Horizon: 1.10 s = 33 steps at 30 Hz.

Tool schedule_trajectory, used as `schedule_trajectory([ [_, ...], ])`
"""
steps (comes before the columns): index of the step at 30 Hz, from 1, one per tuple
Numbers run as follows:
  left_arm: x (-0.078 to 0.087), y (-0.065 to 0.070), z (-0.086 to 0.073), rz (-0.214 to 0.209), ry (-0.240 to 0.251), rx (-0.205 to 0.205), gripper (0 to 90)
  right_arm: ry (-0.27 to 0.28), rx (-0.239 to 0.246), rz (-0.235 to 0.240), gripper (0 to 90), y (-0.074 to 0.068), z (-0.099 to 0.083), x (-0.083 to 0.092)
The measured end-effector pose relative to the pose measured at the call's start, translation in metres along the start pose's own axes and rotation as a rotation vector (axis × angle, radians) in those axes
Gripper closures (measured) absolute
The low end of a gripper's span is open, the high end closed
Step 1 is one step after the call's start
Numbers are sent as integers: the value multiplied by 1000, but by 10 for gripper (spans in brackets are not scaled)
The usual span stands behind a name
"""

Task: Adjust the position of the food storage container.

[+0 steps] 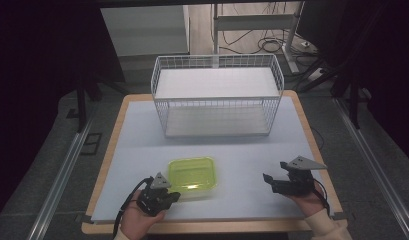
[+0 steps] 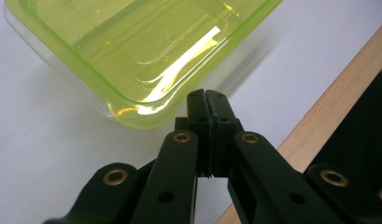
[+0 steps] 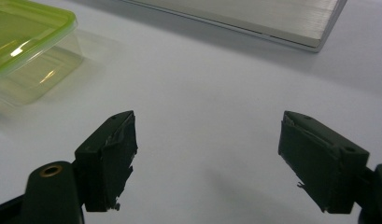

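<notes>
A clear container with a lime-green lid (image 1: pixel 192 175) sits on the table's front half, left of centre. My left gripper (image 1: pixel 168 196) is at its near left corner. In the left gripper view its jaws are pressed together at the lid's rim (image 2: pixel 132 100), with the left gripper (image 2: pixel 207 95) apparently pinching that edge. My right gripper (image 1: pixel 273 175) rests near the front right of the table, apart from the container. Its jaws stand wide open with nothing between them; the right gripper (image 3: pixel 207 154) faces bare table, and the container (image 3: pixel 25 42) shows at upper left.
A white wire basket (image 1: pixel 217 95) with two shelves stands at the back centre of the table (image 1: pixel 137 145); its lower shelf edge (image 3: pixel 254 18) shows in the right gripper view. The wooden table edge (image 2: pixel 338 88) runs close beside my left gripper.
</notes>
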<state>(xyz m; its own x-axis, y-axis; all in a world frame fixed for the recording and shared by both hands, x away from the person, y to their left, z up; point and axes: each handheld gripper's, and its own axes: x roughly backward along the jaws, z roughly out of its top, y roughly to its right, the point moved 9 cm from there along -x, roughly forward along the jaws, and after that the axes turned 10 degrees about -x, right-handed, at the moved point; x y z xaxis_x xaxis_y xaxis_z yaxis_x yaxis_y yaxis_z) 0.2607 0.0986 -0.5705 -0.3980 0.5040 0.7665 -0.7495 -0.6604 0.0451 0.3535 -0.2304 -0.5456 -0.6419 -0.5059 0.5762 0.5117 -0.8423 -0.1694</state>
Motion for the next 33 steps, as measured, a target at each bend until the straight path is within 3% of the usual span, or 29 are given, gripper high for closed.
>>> schedule_trajectory([
  [4, 0, 0, 0, -2, 3, 3, 900, 1, -1, 1, 194, 0, 0, 0],
  [6, 7, 3, 5, -15, 33, 7, 900, 2, -1, 0, 194, 0, 0, 1],
  [9, 14, 0, 9, -1, 58, 9, 900, 3, -2, 0, 193, 0, 0, 1],
  [11, 23, -10, 11, 23, 81, 28, 900, 1, -2, -3, 193, 1, 0, 1],
  [12, 31, -24, 11, 42, 111, 69, 900, 4, -10, -5, 193, 1, 1, 1],
  [13, 31, -24, 11, 42, 111, 69, 900, 6, -12, -6, 193, 2, 1, 1],
  [14, 37, -39, 8, 71, 129, 107, 900, 8, -13, -8, 193, 2, 1, 1],
  [15, 37, -39, 8, 71, 129, 107, 900, 9, -15, -9, 193, 3, 2, 1],
  [17, 40, -53, 3, 94, 137, 143, 900, 5, -14, -8, 193, 3, 1, 1],
  [20, 32, -68, -7, 108, 113, 178, 900, 1, -11, -7, 193, 2, 0, 0],
  [24, 20, -75, -14, 106, 75, 193, 900, -4, -6, -5, 193, 1, 0, -1],
  [33, -10, -80, -15, 31, 42, 245, 900, -6, -3, -1, 193, 1, -1, -1],
])
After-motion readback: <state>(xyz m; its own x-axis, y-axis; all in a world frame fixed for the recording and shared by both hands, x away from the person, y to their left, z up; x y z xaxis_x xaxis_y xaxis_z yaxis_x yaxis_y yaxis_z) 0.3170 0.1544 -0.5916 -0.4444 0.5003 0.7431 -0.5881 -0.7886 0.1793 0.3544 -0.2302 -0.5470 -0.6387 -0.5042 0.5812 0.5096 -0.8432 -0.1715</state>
